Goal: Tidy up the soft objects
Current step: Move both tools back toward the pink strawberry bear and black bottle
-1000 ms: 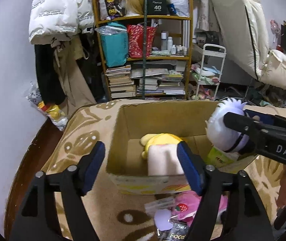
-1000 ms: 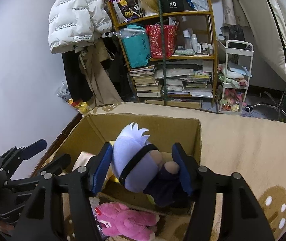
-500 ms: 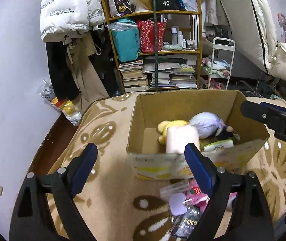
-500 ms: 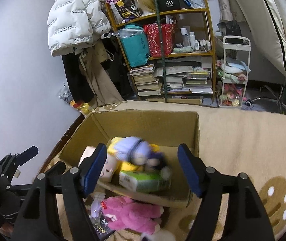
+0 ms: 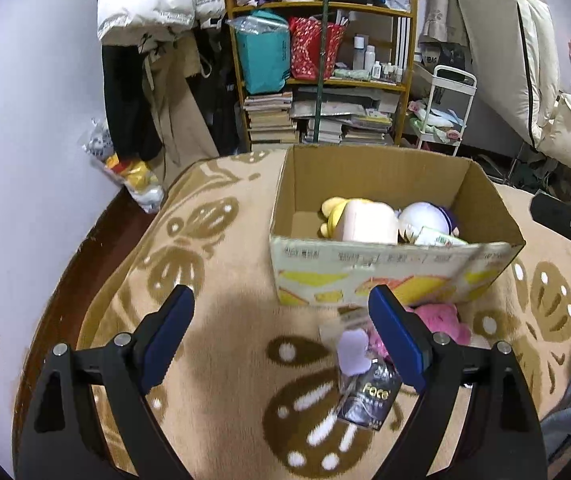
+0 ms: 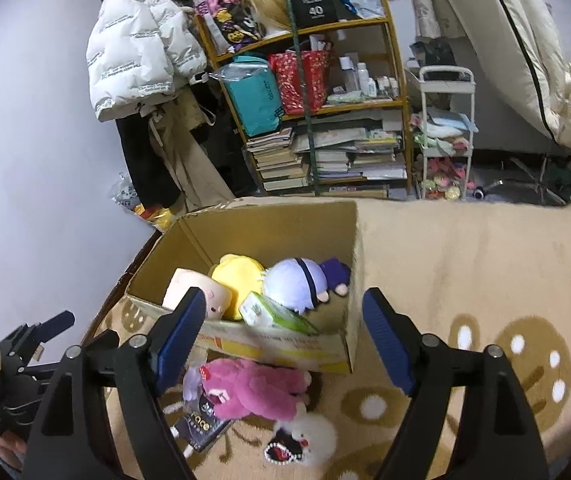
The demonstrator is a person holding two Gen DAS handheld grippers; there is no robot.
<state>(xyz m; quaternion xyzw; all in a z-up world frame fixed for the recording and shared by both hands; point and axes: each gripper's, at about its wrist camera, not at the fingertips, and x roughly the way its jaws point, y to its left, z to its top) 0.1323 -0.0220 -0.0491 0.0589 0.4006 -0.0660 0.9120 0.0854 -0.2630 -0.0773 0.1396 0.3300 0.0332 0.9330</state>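
Observation:
An open cardboard box (image 5: 397,268) stands on the patterned carpet. Inside lie a cream plush (image 5: 365,226), a yellow plush (image 5: 335,206), a lavender-haired doll (image 6: 297,282) and a green tissue pack (image 6: 273,312). A pink plush (image 6: 253,386) rests on the carpet against the box's near wall. A white fluffy toy (image 6: 305,438) lies just in front of it. My left gripper (image 5: 281,300) is open and empty, hovering over the carpet short of the box. My right gripper (image 6: 285,300) has its jaws opening, with nothing between them, back from the box's near rim.
A black packet (image 5: 369,398) with a lilac heart tag lies beside the pink plush. Behind the box stand a bookshelf (image 5: 325,80), a white cart (image 6: 445,140), hanging coats and a leaning mattress. The wall and bare floor edge run along the left.
The right gripper let go of the lavender-haired doll, which dropped into the box, and its jaws spread wide. Both grippers drew back from the box; the left jaws opened wider.

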